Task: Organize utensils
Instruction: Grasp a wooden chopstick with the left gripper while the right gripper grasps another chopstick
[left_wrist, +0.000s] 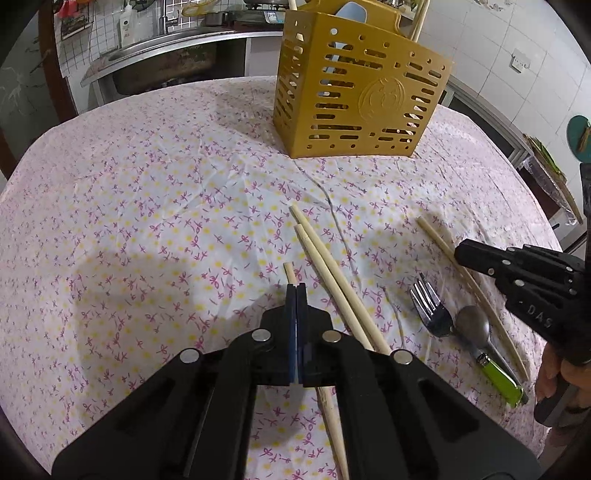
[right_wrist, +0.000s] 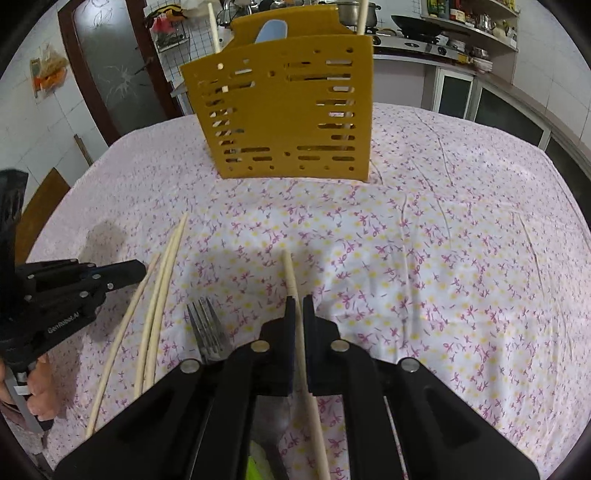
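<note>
A yellow slotted utensil holder stands at the table's far side with chopsticks and a blue utensil in it. My left gripper is shut with no gap. It pinches a chopstick near its thin end, and the shaft comes out beneath the gripper. My right gripper is shut on another chopstick, which runs between its jaws. Both chopsticks look level with the cloth. A loose chopstick pair lies between the two grippers.
A metal fork, a spoon and a green handle lie beside the right gripper. The floral tablecloth covers the table. A person's hand holds each gripper. A sink and kitchen counters lie beyond.
</note>
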